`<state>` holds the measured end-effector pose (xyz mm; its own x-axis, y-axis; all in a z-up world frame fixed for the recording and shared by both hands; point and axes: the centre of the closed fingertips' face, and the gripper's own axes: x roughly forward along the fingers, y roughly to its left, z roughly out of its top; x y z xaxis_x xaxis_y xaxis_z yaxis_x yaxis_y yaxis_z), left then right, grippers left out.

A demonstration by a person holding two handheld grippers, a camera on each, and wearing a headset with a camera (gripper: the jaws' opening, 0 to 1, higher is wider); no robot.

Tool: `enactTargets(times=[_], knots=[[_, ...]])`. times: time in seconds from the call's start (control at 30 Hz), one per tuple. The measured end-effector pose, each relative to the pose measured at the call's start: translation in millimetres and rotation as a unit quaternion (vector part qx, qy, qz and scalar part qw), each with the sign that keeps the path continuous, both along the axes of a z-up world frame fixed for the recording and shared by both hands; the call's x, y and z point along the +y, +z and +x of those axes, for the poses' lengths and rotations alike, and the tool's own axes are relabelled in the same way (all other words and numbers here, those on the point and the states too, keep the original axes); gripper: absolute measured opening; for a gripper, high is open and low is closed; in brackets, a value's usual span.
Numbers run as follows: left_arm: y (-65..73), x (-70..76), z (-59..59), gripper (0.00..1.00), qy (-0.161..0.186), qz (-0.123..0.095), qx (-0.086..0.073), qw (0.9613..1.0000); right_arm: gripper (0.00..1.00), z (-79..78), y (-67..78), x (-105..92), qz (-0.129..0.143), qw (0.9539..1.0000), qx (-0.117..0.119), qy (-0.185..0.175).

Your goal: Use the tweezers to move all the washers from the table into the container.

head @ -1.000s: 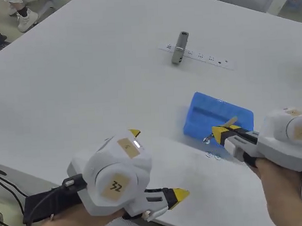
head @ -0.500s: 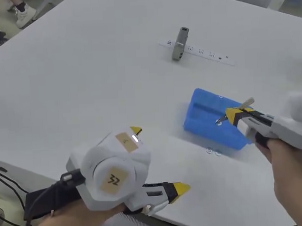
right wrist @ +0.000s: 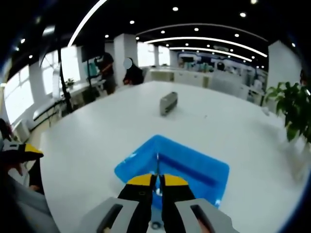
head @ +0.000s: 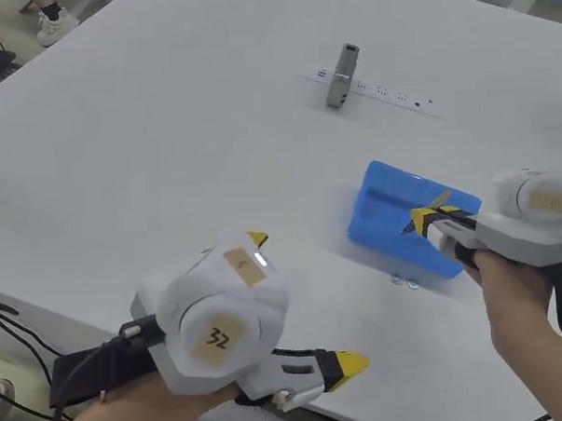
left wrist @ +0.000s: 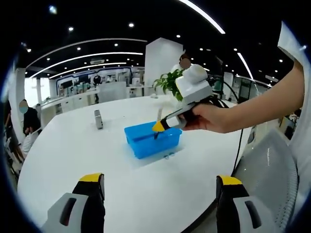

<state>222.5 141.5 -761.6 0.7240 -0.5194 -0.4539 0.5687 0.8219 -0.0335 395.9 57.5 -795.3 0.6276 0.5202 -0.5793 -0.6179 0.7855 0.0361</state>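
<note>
Pinching the tweezers (right wrist: pixel 157 164), the right tongs (right wrist: pixel 156 180) are dipping them into the blue container (head: pixel 383 206), no longer at its near rim; two washers (head: pixel 404 282) are lying on the table (head: pixel 166 132) beside it; left tongs (left wrist: pixel 158 182) gaping, empty.

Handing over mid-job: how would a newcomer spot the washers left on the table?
On the white table, find the blue container. Just outside its near wall lie the washers: two tiny shiny rings, far smaller than the grey block across the table.
</note>
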Motion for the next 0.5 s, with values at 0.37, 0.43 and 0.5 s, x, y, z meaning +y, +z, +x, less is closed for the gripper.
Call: enactTargets(times=[0.37,0.43,0.5], knots=[[-1.1,-0.9,-1.6,0.99,-0.003,0.003,0.002,1.0000,0.03,-6.3,-7.4,2.0,-0.003,0.9999,0.010,0.002],[-1.6,-0.8,-1.7,0.99,-0.002,0.004,0.003,1.0000,0.03,-5.1,-8.5,1.0,0.003,0.9998,0.018,-0.005],[-3.1,0.0,-1.9,0.99,-0.002,0.009,0.005,0.9999,0.03,-3.0,-9.4,2.1,0.008,0.9997,0.020,-0.007]])
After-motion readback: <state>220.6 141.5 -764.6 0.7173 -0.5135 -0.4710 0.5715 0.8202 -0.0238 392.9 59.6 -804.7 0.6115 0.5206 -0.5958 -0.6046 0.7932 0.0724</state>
